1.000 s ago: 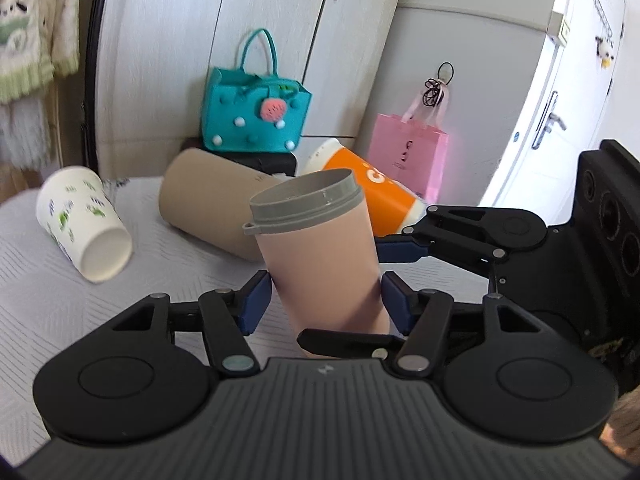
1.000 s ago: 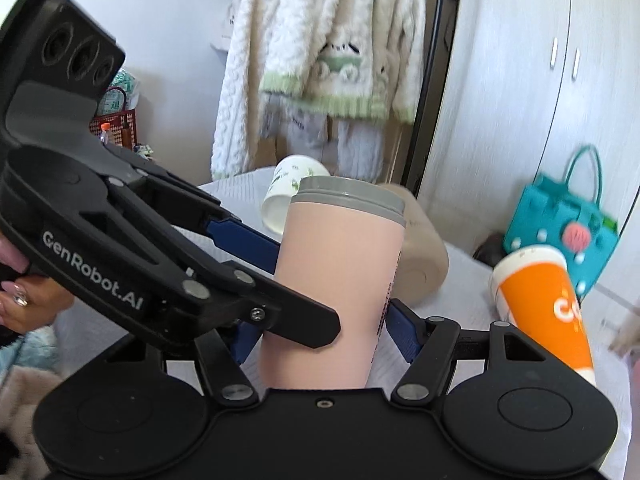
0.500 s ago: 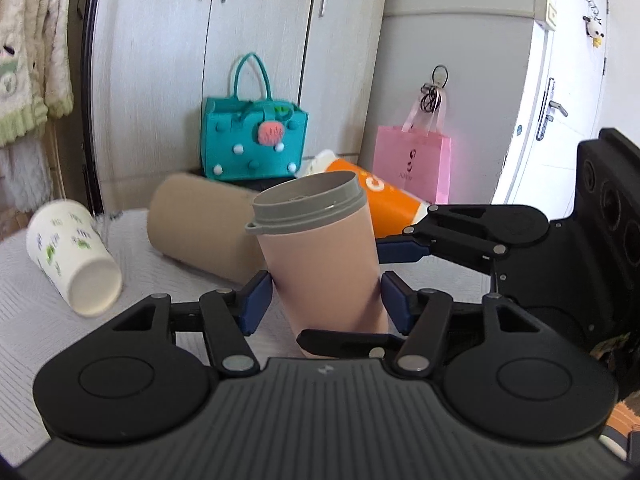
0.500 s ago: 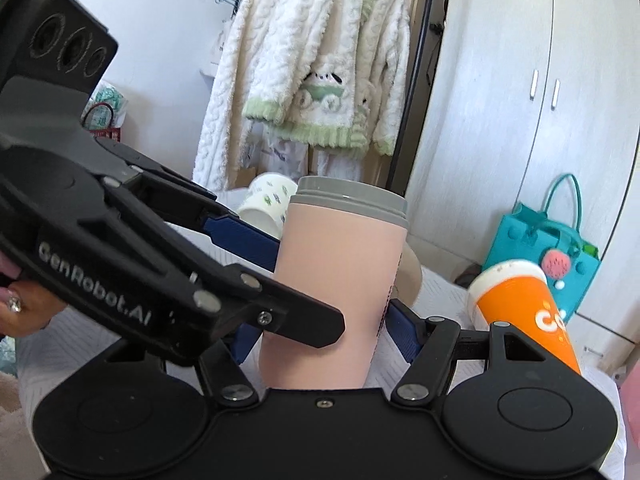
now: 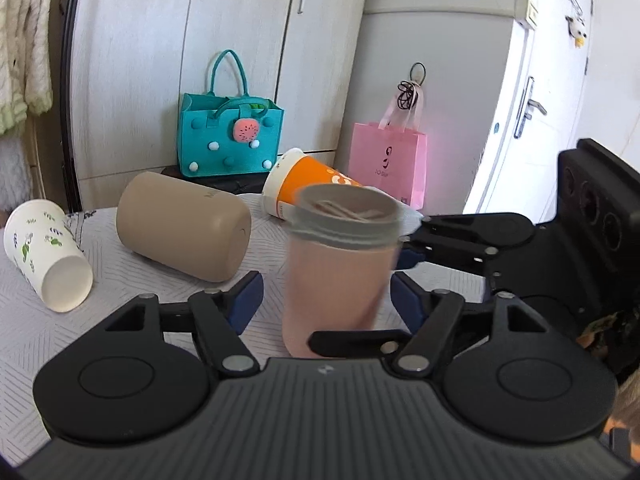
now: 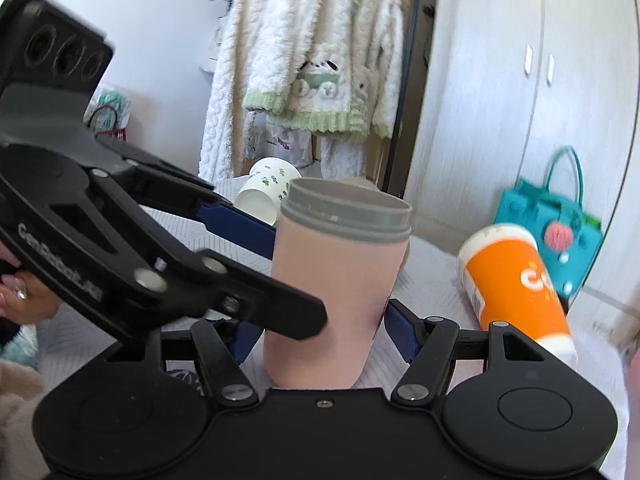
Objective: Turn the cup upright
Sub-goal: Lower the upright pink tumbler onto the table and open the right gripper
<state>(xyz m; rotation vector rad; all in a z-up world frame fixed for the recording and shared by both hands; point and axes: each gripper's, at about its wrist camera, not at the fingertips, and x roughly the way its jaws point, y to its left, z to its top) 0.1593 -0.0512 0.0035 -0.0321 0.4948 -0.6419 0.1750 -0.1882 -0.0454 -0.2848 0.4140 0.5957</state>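
Across the white patterned bench several cups lie tipped over, and one stands. Largest among the fallen is the tan matte tumbler, on its side with its rounded base toward the left-wrist camera. Behind it the orange paper cup with a white rim lies on its side, mouth toward the teal felt handbag; a pink paper gift bag stands farther right. At the left edge a white paper cup with a green leaf print lies with its open mouth toward the camera.

The pink cylindrical cup with a grey screw-thread rim stands upright on the bench, near its front edge, long axis vertical with a slight lean, open mouth up. It is motion-blurred in the left-wrist view.

The left tongs are spread wide: the blue left pad stands clear of the cup wall with bench showing between, and the right pad sits just beside the cup; whether it touches I cannot tell. The right tongs straddle the cup low on its body, the blue pads near the wall on each side; from the right-wrist view, with the left tool crossing in front, I cannot tell whether they press the cup or have let go.
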